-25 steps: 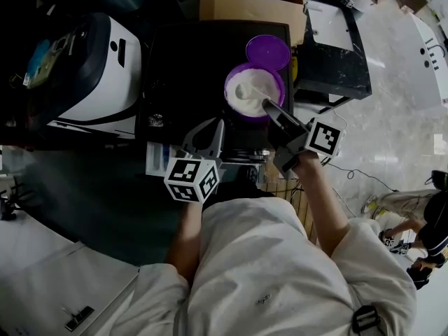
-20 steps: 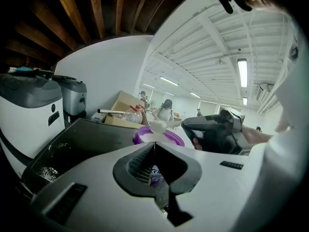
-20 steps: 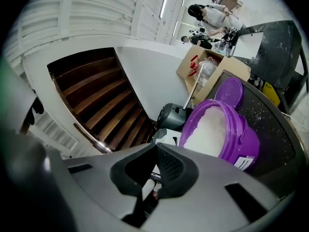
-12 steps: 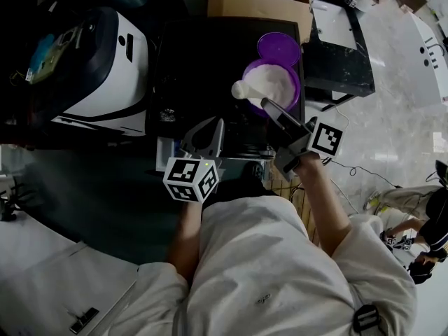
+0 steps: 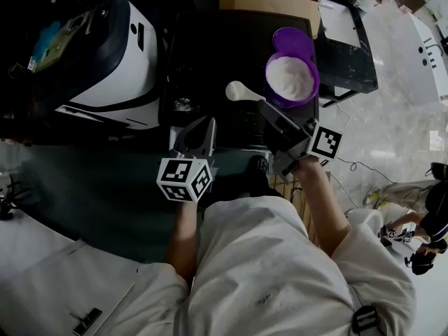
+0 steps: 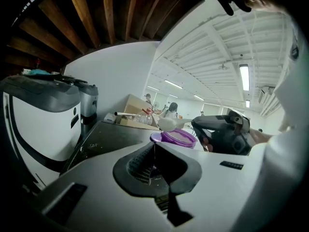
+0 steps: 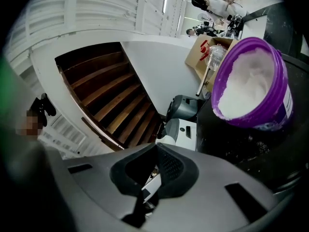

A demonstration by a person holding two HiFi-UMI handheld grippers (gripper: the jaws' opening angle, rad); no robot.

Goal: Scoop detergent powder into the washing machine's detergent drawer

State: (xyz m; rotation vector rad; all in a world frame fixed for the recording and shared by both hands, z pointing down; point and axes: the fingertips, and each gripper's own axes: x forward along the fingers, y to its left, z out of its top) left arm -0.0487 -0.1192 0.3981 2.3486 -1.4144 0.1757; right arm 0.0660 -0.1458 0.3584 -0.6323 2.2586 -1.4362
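Reaching forward, the right gripper (image 5: 269,109) clamps the handle of the scoop (image 5: 236,90), its heaped bowl pointing left, just left of the purple tub (image 5: 315,88); the left gripper (image 5: 201,133), jaws together and empty, hangs farther left of that tub.

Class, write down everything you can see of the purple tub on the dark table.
The purple tub is round, looks like plastic and is open. It stands upright near the edge of the dark table. It is filled high with white powder, banked up against one side. A matching purple lid lies just behind it. Nothing grips it; the heaped scoop hangs clear of it to its left.
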